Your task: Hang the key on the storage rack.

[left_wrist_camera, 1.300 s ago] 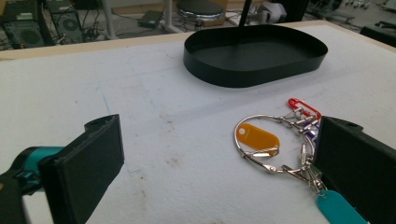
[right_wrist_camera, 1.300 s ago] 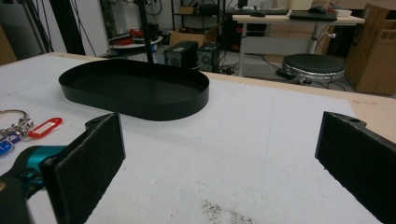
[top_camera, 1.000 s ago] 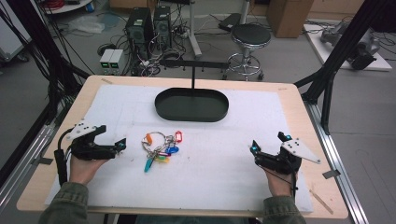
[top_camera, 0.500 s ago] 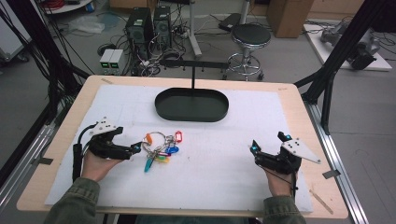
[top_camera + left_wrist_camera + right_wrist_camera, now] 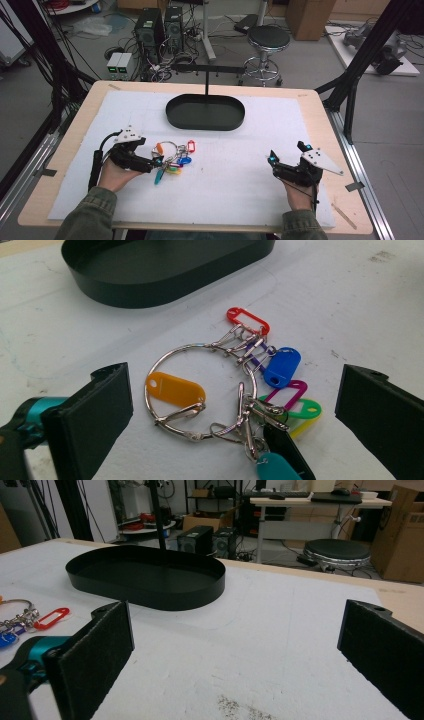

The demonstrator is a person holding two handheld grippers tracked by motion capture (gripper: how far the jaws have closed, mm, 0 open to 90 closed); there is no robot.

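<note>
A metal key ring (image 5: 200, 390) with several coloured plastic tags lies on the white mat, left of centre (image 5: 172, 155). An orange tag (image 5: 175, 388) lies inside the ring; red (image 5: 247, 320) and blue (image 5: 282, 366) tags fan out beyond it. My left gripper (image 5: 152, 162) is open and low, its jaws on either side of the bunch without touching it. My right gripper (image 5: 285, 162) rests open at the right front, nothing between its jaws. A black oval tray (image 5: 205, 112) with an upright hanger stand (image 5: 207, 70) sits at the back centre.
The white mat (image 5: 240, 200) covers most of the wooden table (image 5: 350, 220). The tray (image 5: 150, 580) lies ahead of the right gripper. Beyond the table's far edge are a stool (image 5: 267, 37), computer boxes and cables on the floor.
My left gripper has slid right across the mat, from the left edge up to the key ring. The right gripper has stayed where it was.
</note>
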